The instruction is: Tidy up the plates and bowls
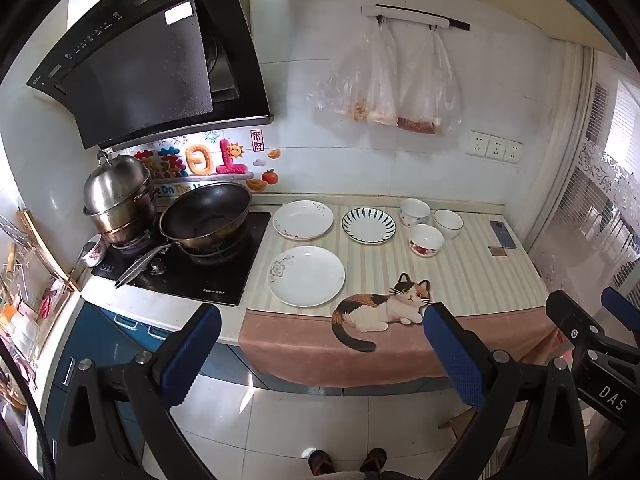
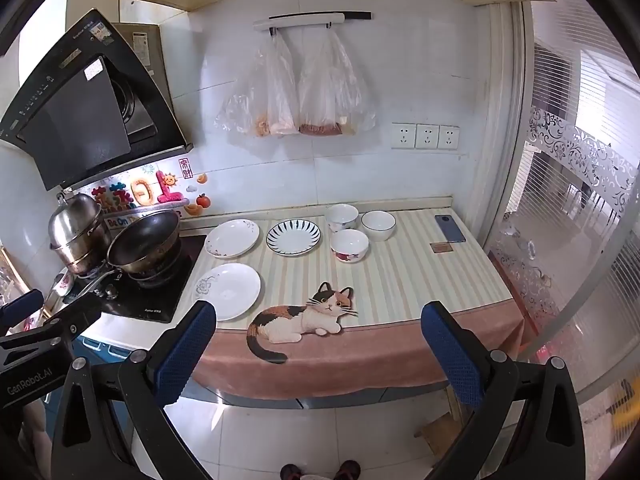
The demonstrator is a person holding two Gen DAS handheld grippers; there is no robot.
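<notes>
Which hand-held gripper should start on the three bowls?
Right hand-held gripper, probably. The bowls sit right of the plates, nearer its side. The left hand-held gripper faces the plates by the stove. Both are open and empty.

My view: counter covered by a striped cloth with a cat print and pink hem. On it: two white floral plates at left, a blue-striped plate beside them, then three white bowls clustered close. Far right: dark phone, and a small brown flat item, possibly a card. Black glass hob sits left of the cloth.
</notes>
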